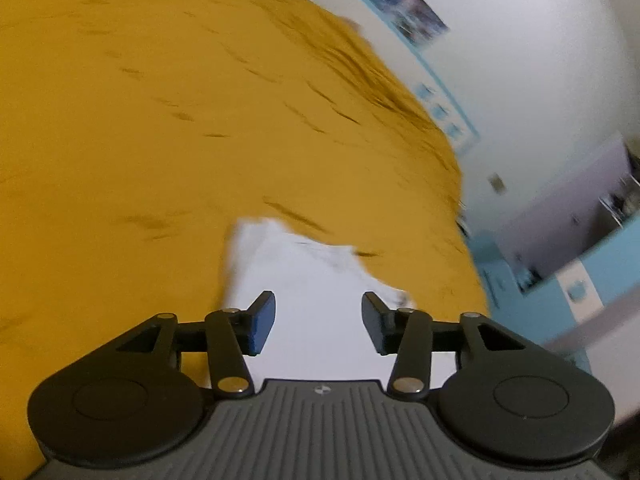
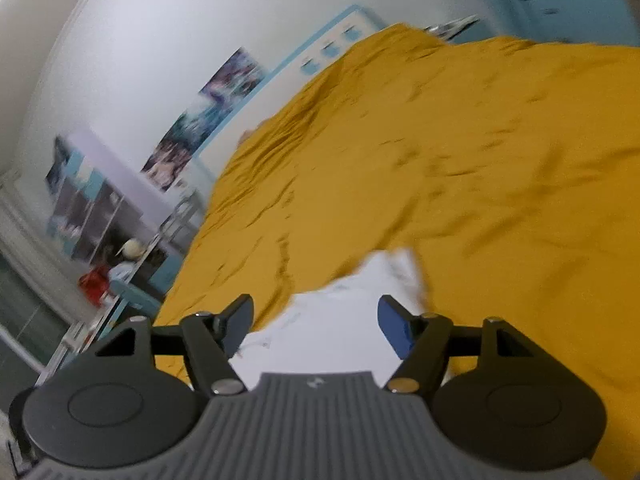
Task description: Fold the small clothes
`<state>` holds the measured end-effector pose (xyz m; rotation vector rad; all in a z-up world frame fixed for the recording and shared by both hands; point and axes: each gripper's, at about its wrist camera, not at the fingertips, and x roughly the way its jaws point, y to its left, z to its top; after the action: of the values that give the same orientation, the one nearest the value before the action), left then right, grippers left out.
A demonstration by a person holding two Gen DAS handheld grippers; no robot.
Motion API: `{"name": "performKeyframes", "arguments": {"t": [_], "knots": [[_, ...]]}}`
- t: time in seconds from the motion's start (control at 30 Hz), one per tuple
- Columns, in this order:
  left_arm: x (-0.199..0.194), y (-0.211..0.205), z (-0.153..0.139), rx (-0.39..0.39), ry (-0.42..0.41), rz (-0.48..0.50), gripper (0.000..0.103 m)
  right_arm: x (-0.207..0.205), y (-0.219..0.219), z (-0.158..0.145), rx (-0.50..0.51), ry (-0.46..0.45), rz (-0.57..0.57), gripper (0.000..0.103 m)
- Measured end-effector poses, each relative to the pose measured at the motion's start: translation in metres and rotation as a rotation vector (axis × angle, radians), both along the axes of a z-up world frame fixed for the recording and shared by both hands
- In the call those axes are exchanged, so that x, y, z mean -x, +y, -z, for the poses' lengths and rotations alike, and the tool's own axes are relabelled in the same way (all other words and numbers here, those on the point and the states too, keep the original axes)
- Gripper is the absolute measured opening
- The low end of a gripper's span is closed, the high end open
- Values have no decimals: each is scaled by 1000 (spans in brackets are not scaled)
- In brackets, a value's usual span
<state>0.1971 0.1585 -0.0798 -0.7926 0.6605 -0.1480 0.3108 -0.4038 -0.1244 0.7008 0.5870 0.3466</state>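
My left claw (image 1: pixel 318 312) hangs with its blue-padded jaws spread, nothing pinched, just above the white garment (image 1: pixel 320 276), which lies flat and smooth below and ahead of them. My right claw (image 2: pixel 316 316) gapes wider over the same cloth's crumpled far edge. Beyond spreads the mustard-yellow bedcover (image 1: pixel 180 120), soft and finely creased, rucked toward the wall.

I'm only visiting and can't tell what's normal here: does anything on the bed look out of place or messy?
Nothing looks damaged or spilled. The small white garment lies on the wrinkled mustard-yellow bedspread with an uneven far edge, not yet neat. Both views are blurred, so finer detail cannot be judged.
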Motion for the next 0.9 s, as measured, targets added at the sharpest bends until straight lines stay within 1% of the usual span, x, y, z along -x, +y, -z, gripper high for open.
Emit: {"name": "performKeyframes", "arguments": {"t": [0.03, 0.1, 0.17, 0.23, 0.3, 0.37, 0.43, 0.47, 0.5, 0.6, 0.63, 0.67, 0.7, 0.73, 0.77, 0.8, 0.87, 0.9], "knots": [[-24, -10, 1, -3, 13, 35, 55, -16, 9, 2, 1, 6, -24, 68], [-64, -23, 6, -19, 42, 49, 55, -53, 26, 14, -16, 51, -72, 69], [-105, -30, 19, -10, 51, 65, 55, -83, 36, 31, -34, 116, -65, 69], [-128, -31, 37, 5, 94, 57, 55, -106, 40, 51, -35, 186, -50, 69], [-149, -29, 56, -1, 157, 35, 55, -117, 36, 69, -13, 228, -34, 68], [-163, -26, 73, -33, 207, -3, 54, -123, 27, 84, -21, 249, -17, 61], [-159, -17, 89, -50, 220, -25, 42, -127, 17, 92, -43, 249, -6, 57], [-154, -14, 95, -52, 224, -40, 39, -129, 12, 94, -47, 247, 0, 57], [-156, -13, 99, -35, 217, -39, 39, -130, 7, 95, -43, 248, 15, 57], [-152, -2, 110, 85, 200, -31, 39, -125, -10, 101, -108, 258, 45, 54], [-149, 1, 109, 111, 199, -36, 39, -122, -11, 101, -108, 260, 53, 54], [-146, 4, 105, 116, 202, -40, 39, -118, -13, 97, -95, 258, 61, 54], [-143, 3, 99, 107, 206, -40, 40, -111, -11, 91, -81, 252, 67, 56], [-137, -1, 91, 89, 195, -23, 42, -103, -8, 84, -80, 240, 62, 61], [-132, -3, 83, 68, 183, 8, 49, -93, -4, 77, -101, 225, 39, 65], [-123, -12, 72, 31, 172, 61, 60, -82, 0, 72, -137, 209, 2, 65], [-104, -29, 57, -62, 156, 135, 68, -55, 9, 62, -171, 187, -68, 65], [-88, -40, 50, -123, 160, 174, 68, -41, 12, 58, -170, 177, -92, 65]]}}
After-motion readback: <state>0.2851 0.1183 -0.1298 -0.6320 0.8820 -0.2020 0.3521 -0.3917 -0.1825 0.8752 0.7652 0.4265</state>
